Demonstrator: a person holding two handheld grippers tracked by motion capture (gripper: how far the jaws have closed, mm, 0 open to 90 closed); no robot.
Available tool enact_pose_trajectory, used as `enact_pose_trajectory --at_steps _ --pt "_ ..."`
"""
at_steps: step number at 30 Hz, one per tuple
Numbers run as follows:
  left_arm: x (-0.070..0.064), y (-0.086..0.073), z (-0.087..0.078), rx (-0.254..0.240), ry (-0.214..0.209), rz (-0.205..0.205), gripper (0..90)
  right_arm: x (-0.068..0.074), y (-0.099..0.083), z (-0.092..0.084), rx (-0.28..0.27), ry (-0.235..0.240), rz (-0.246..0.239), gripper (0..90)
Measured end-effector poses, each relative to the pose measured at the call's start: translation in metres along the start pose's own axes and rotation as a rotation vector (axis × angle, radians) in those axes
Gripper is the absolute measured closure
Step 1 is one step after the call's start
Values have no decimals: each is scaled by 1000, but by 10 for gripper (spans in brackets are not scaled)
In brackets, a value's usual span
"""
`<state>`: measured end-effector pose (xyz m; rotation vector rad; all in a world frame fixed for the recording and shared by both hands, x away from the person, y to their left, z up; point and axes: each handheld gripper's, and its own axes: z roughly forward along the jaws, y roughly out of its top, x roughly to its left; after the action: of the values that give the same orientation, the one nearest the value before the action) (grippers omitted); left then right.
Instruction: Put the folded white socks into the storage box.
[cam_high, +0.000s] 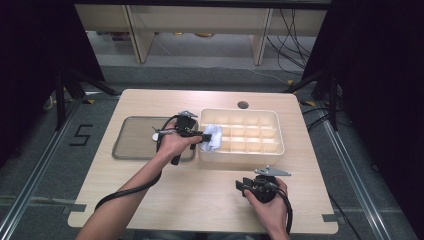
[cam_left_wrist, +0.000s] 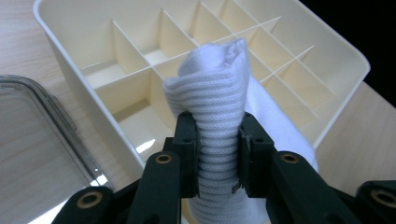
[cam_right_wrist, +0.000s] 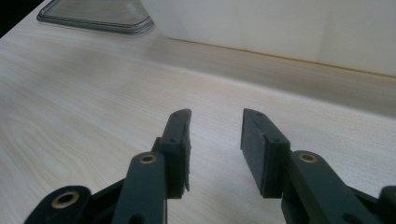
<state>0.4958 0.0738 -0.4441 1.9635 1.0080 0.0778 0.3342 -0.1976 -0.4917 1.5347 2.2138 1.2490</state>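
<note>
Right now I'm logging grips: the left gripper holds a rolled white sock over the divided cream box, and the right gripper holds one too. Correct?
Not quite. The right gripper is open and holds nothing, as the right gripper view shows. The left gripper does hold the white sock over the cream box.

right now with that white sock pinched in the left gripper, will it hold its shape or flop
Probably floppy: the white sock bunches into folds where the left gripper squeezes it. It likely weighs little, being thin ribbed knit. The ribbing should resist slipping, though loose ends may catch on the divided box.
</note>
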Motion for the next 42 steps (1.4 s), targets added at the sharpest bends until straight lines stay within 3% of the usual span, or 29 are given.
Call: enact_pose_trajectory --at_steps 3,8,14,16,17,18,20,21,24,25,27,28,30,32,36,37,38,39,42 --pt "-2 1 3 39 46 76 715 0 0 0 0 -2 -3 629" --pt "-6 0 5 55 81 124 713 1 0 0 3 -2 3 629" --pt "-14 3 7 107 137 215 712 1 0 -1 -8 -11 -13 628" --pt "-15 2 8 119 153 222 712 3 0 -1 -8 1 17 628" --pt "-16 2 9 122 167 227 713 1 0 -2 -10 -14 -13 628" --pt "-16 2 9 133 171 227 713 3 0 -1 -12 -2 14 628" --pt "-17 3 9 155 177 222 713 3 0 -2 6 -12 17 627" --pt "-18 3 10 154 187 223 713 1 0 -1 -8 -18 -15 627" --pt "-20 4 11 164 200 232 713 1 0 -1 -8 -15 -14 626" --pt "-21 4 12 180 211 246 713 4 0 -2 -3 -12 17 626" --pt "-22 4 13 186 220 255 713 4 0 -1 -9 3 22 625" --pt "-22 4 13 187 221 264 714 1 1 -1 -14 0 -9 625" --pt "-23 4 14 195 228 270 716 1 1 -3 -8 -28 -18 625" --pt "-23 5 14 213 226 269 717 3 0 -1 -5 -4 28 623" --pt "-24 6 15 222 236 284 718 3 0 -2 -10 -4 29 622" --pt "-24 7 16 230 235 284 718 -1 1 -2 -13 -15 -3 622" --pt "-24 8 16 245 230 287 718 -1 1 -3 -7 -27 -5 622" --pt "-24 8 16 246 233 291 718 2 1 -4 4 -24 32 622" --pt "-24 11 17 270 226 294 720 2 1 -2 -2 -15 33 622"
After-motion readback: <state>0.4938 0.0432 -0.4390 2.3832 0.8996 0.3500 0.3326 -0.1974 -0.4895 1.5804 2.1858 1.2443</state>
